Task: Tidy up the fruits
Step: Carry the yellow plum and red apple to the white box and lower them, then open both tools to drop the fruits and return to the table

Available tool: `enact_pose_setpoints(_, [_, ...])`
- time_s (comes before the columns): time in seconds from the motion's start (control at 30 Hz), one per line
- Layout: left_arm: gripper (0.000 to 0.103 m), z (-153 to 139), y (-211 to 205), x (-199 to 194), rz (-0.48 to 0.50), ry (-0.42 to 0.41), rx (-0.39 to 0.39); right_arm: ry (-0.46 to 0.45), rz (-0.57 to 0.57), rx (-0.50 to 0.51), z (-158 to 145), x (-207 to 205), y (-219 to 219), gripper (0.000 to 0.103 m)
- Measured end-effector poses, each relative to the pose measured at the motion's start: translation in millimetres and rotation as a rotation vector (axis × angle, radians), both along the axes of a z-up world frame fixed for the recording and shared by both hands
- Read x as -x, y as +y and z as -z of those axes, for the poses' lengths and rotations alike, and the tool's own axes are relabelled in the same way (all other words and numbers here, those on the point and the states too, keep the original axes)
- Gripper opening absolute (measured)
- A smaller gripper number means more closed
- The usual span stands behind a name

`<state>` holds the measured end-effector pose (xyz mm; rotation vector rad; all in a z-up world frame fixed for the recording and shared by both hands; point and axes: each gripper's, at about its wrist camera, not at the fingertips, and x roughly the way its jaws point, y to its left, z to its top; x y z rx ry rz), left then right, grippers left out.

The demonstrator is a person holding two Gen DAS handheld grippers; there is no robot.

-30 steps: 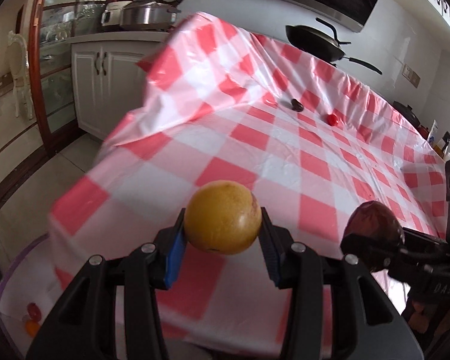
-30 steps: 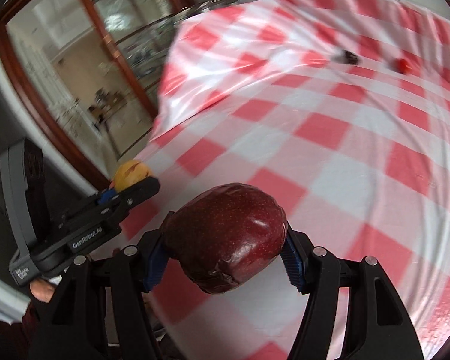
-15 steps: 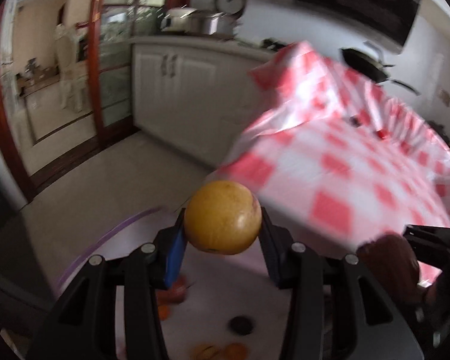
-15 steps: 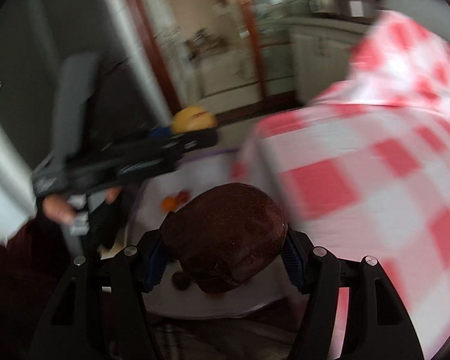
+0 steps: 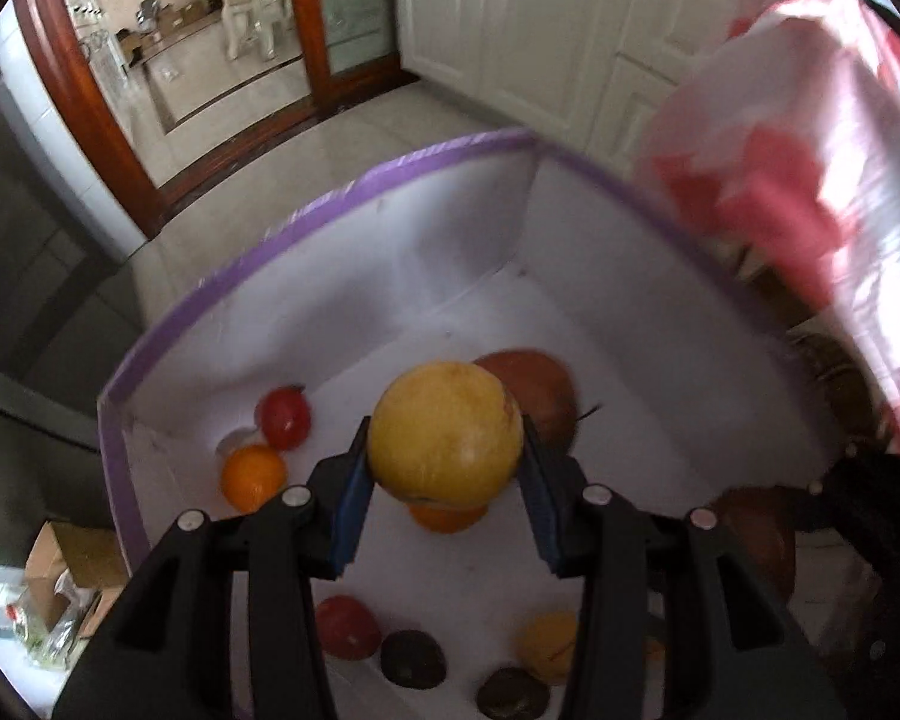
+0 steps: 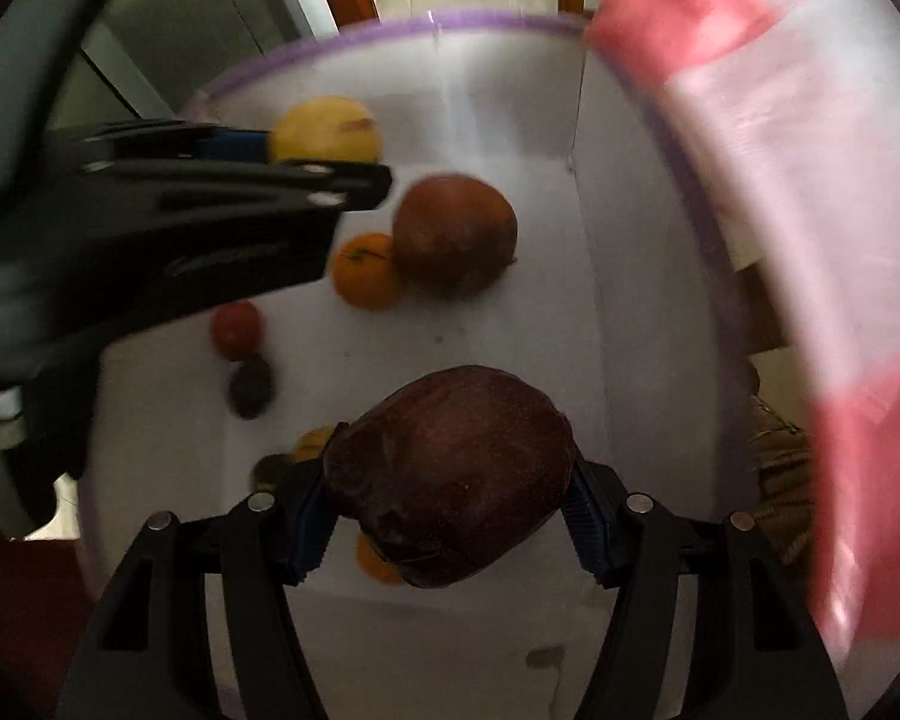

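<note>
Step in hand: delivery of two fruits to the white fabric bin with purple rim (image 5: 306, 213). The left gripper (image 5: 447, 468) is clamped on a round yellow fruit (image 5: 445, 435); the right gripper (image 6: 450, 510) is clamped on a large dark red apple (image 6: 450, 480). Both hang above the bin's floor, where a brownish-red apple (image 6: 455, 237), a small orange (image 6: 366, 270) and a small red tomato (image 6: 237, 330) lie. The next move calls for lowering each fruit over bare floor, then parting the jaws. A second ago both grippers faced the red-and-white checked tablecloth (image 5: 810, 192); it now hangs at the edge.
</note>
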<state>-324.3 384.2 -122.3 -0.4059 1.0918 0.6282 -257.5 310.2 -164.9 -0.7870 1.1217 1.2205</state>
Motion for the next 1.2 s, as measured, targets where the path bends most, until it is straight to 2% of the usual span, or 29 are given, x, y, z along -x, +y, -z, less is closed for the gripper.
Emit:
enact_pose_setpoints(0.17, [0.045, 12.5, 9.3, 6.0, -0.048, 0.047, 0.007, -0.090, -0.098, 0.082, 17.1, 13.7, 11.4, 0.063])
enact_pose_setpoints(0.3, [0.045, 14.4, 13.4, 6.4, -0.071, 0.061, 0.032, -0.075, -0.072, 0.116, 23.2, 10.5, 8.3, 0.063])
enact_pose_setpoints(0.4, [0.046, 16.5, 9.4, 1.6, -0.067, 0.082, 0.020, -0.060, -0.057, 0.135, 24.9, 5.6, 6.0, 0.063])
enact_pose_setpoints(0.53, [0.047, 18.1, 4.3, -6.8, -0.054, 0.121, -0.002, -0.097, -0.071, 0.082, 9.2, 6.2, -3.2, 0.078])
enact_pose_setpoints(0.6, [0.058, 14.7, 5.7, -7.8, -0.071, 0.139, -0.033, -0.132, -0.100, 0.049, -7.2, 13.1, -9.2, 0.082])
enact_pose_setpoints(0.67, [0.069, -3.0, 8.8, -6.9, -0.100, 0.128, -0.083, -0.150, -0.131, -0.004, -28.0, 17.1, -18.7, 0.083])
enact_pose_setpoints(0.7, [0.071, -14.2, 9.7, -7.7, -0.115, 0.116, -0.120, -0.148, -0.140, -0.041, -42.9, 15.6, -21.8, 0.083])
enact_pose_setpoints(0.73, [0.079, -27.3, 10.4, -8.4, -0.134, 0.104, -0.171, -0.136, -0.144, -0.089, -60.0, 15.2, -30.2, 0.083])
enact_pose_setpoints(0.8, [0.085, -67.7, 7.5, -12.4, -0.184, 0.062, -0.327, -0.097, -0.147, -0.201, -95.7, 12.9, -51.0, 0.083])
enact_pose_setpoints(0.87, [0.098, -114.5, -3.0, -21.8, -0.198, -0.025, -0.449, -0.059, -0.139, -0.331, -134.5, 14.6, -72.7, 0.083])
enact_pose_setpoints(0.93, [0.102, -153.9, -20.2, -33.5, -0.177, -0.131, -0.505, -0.067, -0.100, -0.487, -181.1, 7.9, -108.8, 0.083])
enact_pose_setpoints(0.97, [0.102, -176.2, -34.6, -43.2, -0.151, -0.200, -0.521, -0.084, -0.067, -0.564, -203.1, -1.0, -134.5, 0.087])
enact_pose_setpoints(1.03, [0.102, -207.2, -64.9, -66.3, -0.071, -0.308, -0.502, -0.141, 0.054, -0.696, -239.4, -27.8, -188.0, 0.087])
enact_pose_setpoints(1.1, [0.102, -229.8, -109.5, -105.1, 0.078, -0.416, -0.410, -0.192, 0.195, -0.764, -256.3, -55.7, -231.2, 0.087])
enact_pose_setpoints(1.13, [0.102, -233.6, -123.1, -118.2, 0.124, -0.433, -0.372, -0.213, 0.276, -0.782, -260.1, -71.8, -251.4, 0.087])
enact_pose_setpoints(1.2, [0.102, -235.7, -167.3, -168.7, 0.283, -0.459, -0.245, -0.244, 0.476, -0.799, -260.5, -111.9, -304.8, 0.087])
